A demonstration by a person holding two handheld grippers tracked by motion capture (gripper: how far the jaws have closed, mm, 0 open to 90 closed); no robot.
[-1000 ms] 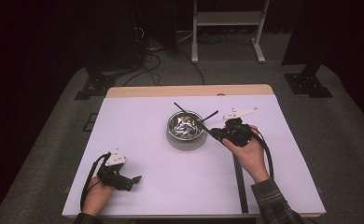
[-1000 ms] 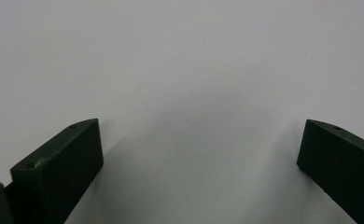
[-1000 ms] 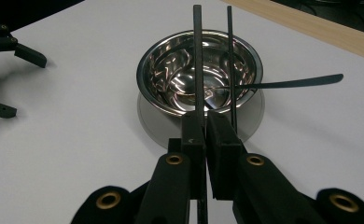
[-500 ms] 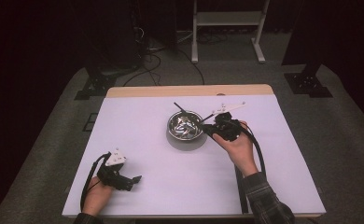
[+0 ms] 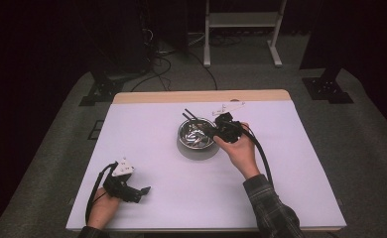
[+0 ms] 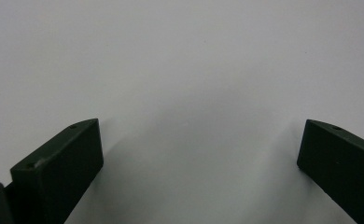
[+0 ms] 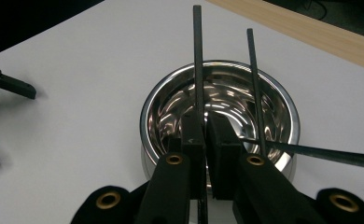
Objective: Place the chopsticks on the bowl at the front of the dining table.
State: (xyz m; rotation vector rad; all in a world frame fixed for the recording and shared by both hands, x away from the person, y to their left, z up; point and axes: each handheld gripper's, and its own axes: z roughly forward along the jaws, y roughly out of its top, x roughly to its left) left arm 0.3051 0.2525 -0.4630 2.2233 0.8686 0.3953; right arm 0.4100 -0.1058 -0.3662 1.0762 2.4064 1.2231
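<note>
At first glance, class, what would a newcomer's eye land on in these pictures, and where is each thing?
The shiny steel bowl stands out near the middle of the white table, with thin black sticks leaning in it. The right gripper is shut on one stick above the bowl. The left gripper rests open at the near left.

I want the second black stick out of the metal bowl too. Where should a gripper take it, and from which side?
Take the loose stick on its upper shaft, beyond the bowl's rim, coming from above with jaws astride it. It leans on the rim there, with air around it, whereas its lower end lies in the bowl beside the right gripper.
</note>
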